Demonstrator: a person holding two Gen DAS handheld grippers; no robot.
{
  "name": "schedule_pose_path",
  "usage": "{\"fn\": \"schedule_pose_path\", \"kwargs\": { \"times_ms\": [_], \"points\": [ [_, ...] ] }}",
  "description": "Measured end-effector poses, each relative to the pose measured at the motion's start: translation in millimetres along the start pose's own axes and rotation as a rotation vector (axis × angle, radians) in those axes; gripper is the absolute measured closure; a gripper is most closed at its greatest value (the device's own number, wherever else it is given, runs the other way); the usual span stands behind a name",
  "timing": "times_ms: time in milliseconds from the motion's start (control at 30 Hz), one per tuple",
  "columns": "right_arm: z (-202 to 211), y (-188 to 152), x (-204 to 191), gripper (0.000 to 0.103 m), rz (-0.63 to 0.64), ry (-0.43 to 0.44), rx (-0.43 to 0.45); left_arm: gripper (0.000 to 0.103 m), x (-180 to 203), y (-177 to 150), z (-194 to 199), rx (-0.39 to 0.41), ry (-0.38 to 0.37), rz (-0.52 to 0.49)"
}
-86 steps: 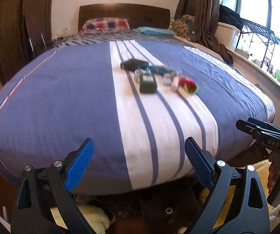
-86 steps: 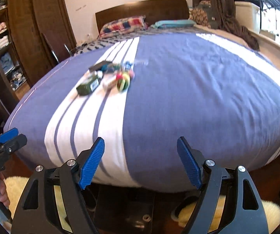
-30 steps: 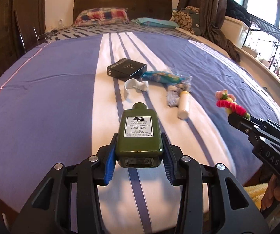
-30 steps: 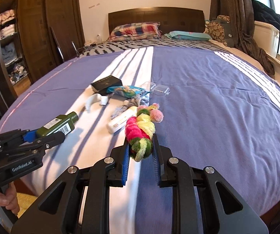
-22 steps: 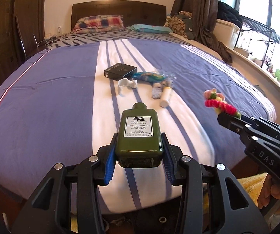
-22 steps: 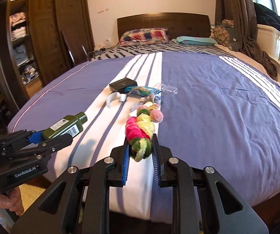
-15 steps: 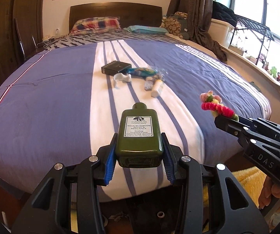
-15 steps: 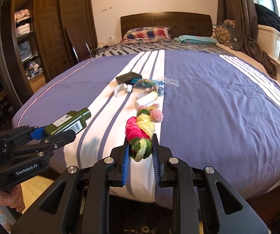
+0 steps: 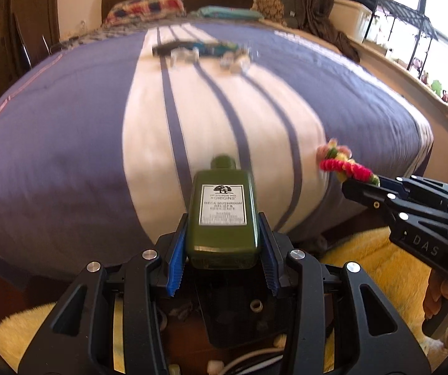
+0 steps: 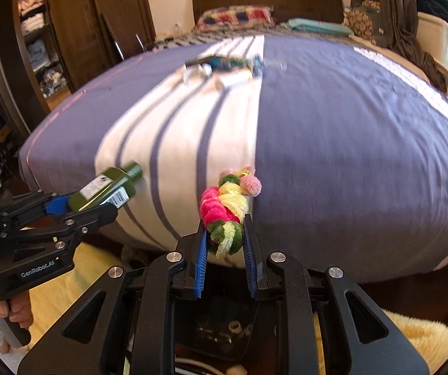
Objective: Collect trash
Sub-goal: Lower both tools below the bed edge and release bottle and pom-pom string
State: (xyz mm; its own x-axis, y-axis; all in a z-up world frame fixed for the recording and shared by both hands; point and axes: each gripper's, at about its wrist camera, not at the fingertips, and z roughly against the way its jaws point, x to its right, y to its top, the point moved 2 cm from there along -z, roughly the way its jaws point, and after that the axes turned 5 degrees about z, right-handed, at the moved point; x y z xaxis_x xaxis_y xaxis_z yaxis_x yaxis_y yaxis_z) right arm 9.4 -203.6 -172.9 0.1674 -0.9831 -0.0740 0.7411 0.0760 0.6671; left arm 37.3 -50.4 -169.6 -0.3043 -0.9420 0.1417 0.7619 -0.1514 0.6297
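With the left tongs [image 9: 223,250] pinching the bottle [image 9: 224,212] and the right tongs [image 10: 225,247] pinching the pom-pom string [image 10: 227,206], both just off the bed's [image 9: 67,156] foot, keep both grips firm until a bin, not in view, is underneath.

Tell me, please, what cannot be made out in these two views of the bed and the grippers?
- Items left on the bed: motion blur in both views, so they cannot be told apart.
- Small print on the bottle label: blurred, left view.
- Floor under the bed's foot: mostly hidden by the left gripper and right gripper; no trash bin identifiable.
- Pom-pom garland's lower end: hidden between the right pads.
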Motion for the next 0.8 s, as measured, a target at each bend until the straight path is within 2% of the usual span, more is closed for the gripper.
{"fn": "schedule_pose_path", "kwargs": {
  "times_ms": [233,433,600,800],
  "points": [
    [-19,-27,0,0.081,-0.011,0.029,-0.088,0.064,0,-46,-26,-0.11,-0.011,-0.009],
    [-43,-55,-2,0.081,-0.05,0.085,-0.188,0.064,5,-81,-54,-0.227,-0.055,-0.005],
    [-68,-73,-3,0.081,-0.073,0.106,-0.266,0.064,3,-92,-77,-0.293,-0.071,0.012],
    [-87,-82,-5,0.081,-0.087,0.104,-0.317,0.064,-6,-100,-100,-0.372,-0.07,0.043]
  ]
}}
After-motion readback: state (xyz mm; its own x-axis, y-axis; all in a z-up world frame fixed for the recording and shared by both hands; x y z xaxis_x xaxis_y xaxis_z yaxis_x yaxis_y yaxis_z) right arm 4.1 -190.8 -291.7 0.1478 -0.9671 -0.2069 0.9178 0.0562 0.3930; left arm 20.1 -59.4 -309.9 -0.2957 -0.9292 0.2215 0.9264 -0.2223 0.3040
